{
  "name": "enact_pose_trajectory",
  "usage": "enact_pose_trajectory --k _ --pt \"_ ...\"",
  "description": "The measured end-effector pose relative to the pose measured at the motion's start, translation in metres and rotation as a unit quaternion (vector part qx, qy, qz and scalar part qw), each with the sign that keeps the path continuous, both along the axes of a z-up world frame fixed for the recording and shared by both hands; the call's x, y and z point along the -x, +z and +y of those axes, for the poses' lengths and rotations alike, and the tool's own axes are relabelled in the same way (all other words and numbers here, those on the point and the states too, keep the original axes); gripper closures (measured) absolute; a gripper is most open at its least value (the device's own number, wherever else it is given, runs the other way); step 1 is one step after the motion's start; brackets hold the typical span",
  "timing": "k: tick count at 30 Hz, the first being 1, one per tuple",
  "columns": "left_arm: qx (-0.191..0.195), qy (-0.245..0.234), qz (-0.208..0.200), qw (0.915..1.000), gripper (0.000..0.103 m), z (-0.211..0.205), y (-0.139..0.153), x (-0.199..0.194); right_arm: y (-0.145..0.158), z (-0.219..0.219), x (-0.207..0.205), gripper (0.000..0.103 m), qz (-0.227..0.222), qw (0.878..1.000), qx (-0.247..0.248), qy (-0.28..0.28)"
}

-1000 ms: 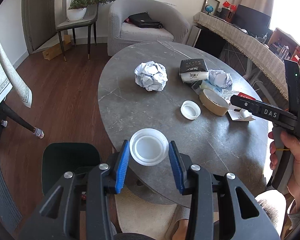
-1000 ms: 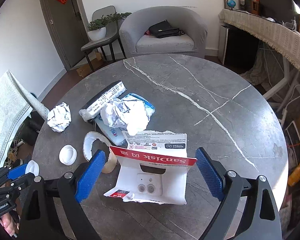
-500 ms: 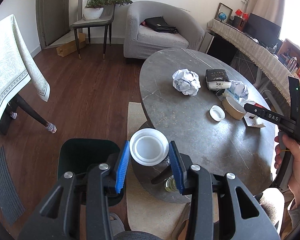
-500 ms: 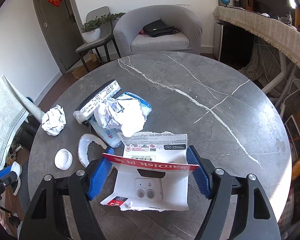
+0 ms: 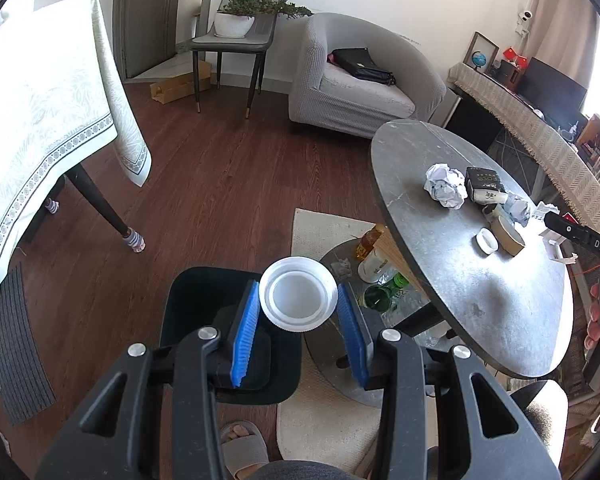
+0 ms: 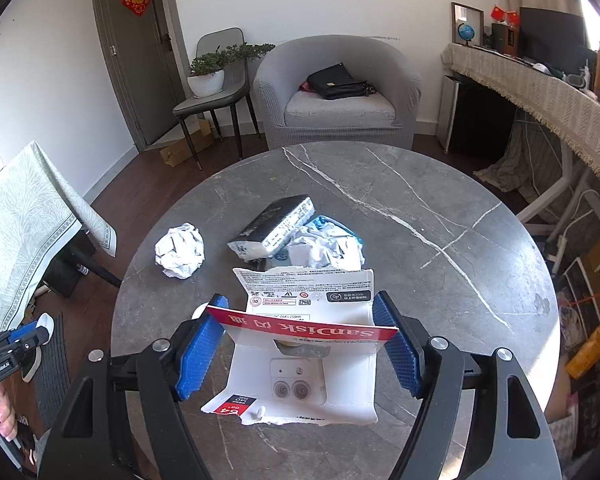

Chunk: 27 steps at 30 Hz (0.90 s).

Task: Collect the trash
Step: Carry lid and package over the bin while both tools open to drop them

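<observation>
My left gripper (image 5: pixel 298 312) is shut on a white round plastic lid (image 5: pixel 298 299) and holds it over a dark green trash bin (image 5: pixel 204 300) on the floor beside the table. My right gripper (image 6: pixel 300 346) is shut on a torn white and red SanDisk card package (image 6: pixel 308 344), lifted above the grey marble table (image 6: pixel 440 208). On the table lie a crumpled paper ball (image 6: pixel 180 250), a black packet (image 6: pixel 278 222), crumpled white wrappers (image 6: pixel 326 246), a small white lid (image 5: pixel 486 241) and a brown paper ring (image 5: pixel 510 234).
Bottles (image 5: pixel 380 280) stand on a low shelf under the table. A cloth-covered table (image 5: pixel 40 128) is to the left, a grey armchair (image 5: pixel 360 88) and a chair with a plant (image 5: pixel 236 28) at the back. A slipper (image 5: pixel 244 448) lies near the bin.
My left gripper carried the white lid left off the table and now holds it over the bin. My right gripper closed on the SanDisk package and lifted it.
</observation>
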<state>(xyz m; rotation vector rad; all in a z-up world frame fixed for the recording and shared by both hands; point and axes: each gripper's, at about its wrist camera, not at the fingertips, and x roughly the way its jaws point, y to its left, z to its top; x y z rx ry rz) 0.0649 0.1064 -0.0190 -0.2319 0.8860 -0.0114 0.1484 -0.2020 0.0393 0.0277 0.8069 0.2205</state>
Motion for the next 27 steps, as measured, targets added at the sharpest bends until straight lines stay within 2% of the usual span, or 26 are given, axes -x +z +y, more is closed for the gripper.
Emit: enact_pose_trajectory --k 7,14,27 --pt "0.011 0.038 0.034 0.9986 0.061 0.052 -0.03 0.01 0.004 0.073 -0.002 0.028 0.003 0.998 -0.015 0.066" --pt "0.048 0.075 0.074 0.9933 0.061 0.097 -0.07 0.013 -0.002 0.145 -0.005 0.028 0.018 0.991 -0.017 0.129" --pt "0.081 0.087 0.144 0.9824 0.061 0.118 -0.142 0.001 -0.026 0.24 -0.003 0.028 0.062 0.973 0.002 0.223"
